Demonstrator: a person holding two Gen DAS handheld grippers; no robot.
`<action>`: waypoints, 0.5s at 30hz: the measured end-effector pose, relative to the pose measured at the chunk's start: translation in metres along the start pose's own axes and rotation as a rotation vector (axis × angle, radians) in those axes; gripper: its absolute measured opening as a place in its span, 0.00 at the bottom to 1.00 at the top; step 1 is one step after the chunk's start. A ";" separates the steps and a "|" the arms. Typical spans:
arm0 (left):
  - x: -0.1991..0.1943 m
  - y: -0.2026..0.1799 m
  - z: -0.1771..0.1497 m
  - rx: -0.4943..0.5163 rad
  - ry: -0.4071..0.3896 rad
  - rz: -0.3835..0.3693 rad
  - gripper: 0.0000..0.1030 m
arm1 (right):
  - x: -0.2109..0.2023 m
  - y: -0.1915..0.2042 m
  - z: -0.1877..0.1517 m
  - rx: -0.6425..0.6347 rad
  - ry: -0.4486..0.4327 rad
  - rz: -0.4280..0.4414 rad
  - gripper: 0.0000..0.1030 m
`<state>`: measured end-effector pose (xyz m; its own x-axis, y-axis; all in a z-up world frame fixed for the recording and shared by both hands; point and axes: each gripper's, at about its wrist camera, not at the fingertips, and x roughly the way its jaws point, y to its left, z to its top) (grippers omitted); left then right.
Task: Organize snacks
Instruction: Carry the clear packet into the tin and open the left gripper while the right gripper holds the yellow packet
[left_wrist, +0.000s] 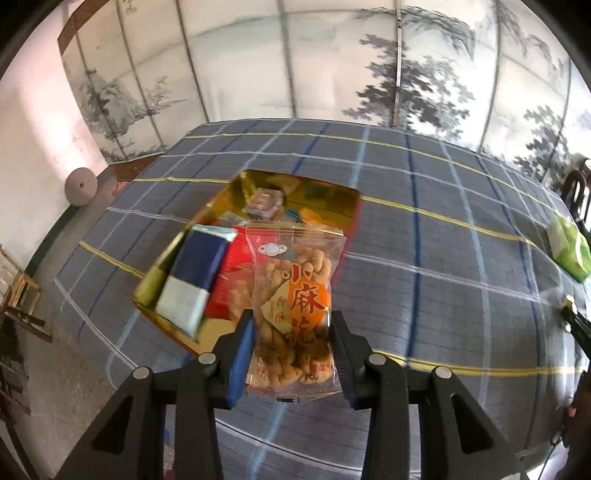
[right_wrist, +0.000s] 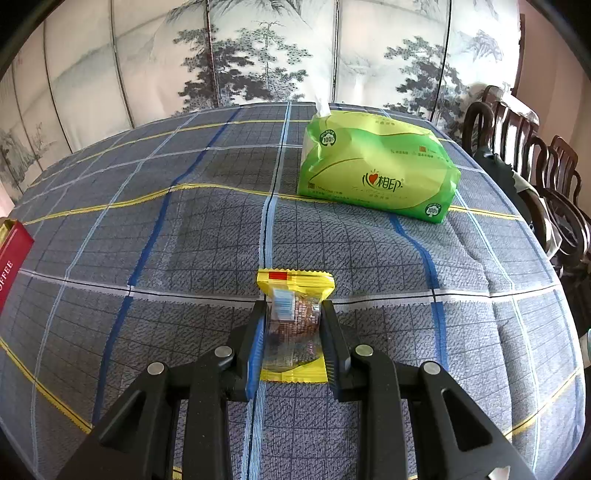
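Clear crinkled plastic, printed with an orange disc and red characters, wraps the bag of twisted fried snacks (left_wrist: 291, 314) that fills the lower middle of the left wrist view; the left gripper (left_wrist: 291, 332) pinches it from both sides, one blue-edged black finger against its left flank and the other against its right, so the bag stands upright between them with its sealed top rising above the fingertips. Behind the bag, toward the centre of the frame, sits a shiny gold tray (left_wrist: 328, 190) with low reflective walls, holding a navy and pale box (left_wrist: 195, 273), a red packet (left_wrist: 236, 266) and a small wrapped sweet (left_wrist: 264, 203); the bag overlaps the tray's right half in the picture, though whether it touches the tray cannot be told. A quilted grey-blue tablecloth (left_wrist: 424, 240), checked with yellow, white and blue lines, covers the table beneath. In the right wrist view the right gripper (right_wrist: 293, 332) is pressed onto a small yellow-edged snack packet (right_wrist: 293, 317) with a transparent window showing something brown; the packet lies lengthwise between the fingers at the lower middle, its crimped yellow ends sticking out front and back. A soft green pack of tissues (right_wrist: 376, 166) rests on the cloth at the upper right, well apart from the packet, and the corner of a red box (right_wrist: 13, 254) shows at the left edge. A painted folding screen (right_wrist: 258, 55) stands behind the table.
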<state>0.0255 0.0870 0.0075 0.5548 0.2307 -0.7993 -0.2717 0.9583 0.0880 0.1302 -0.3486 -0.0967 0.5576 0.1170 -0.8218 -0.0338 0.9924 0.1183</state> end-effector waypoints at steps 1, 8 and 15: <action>0.002 0.005 0.002 -0.006 -0.001 0.002 0.39 | 0.000 0.000 0.000 0.000 0.000 0.000 0.24; 0.024 0.058 0.021 -0.057 -0.003 0.027 0.39 | 0.000 0.001 0.000 -0.001 0.000 -0.001 0.24; 0.049 0.096 0.028 -0.097 0.025 0.043 0.39 | 0.000 0.002 0.000 -0.001 0.000 -0.002 0.24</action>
<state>0.0486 0.1955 -0.0070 0.5213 0.2656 -0.8110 -0.3705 0.9265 0.0652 0.1301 -0.3462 -0.0965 0.5578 0.1147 -0.8220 -0.0334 0.9927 0.1158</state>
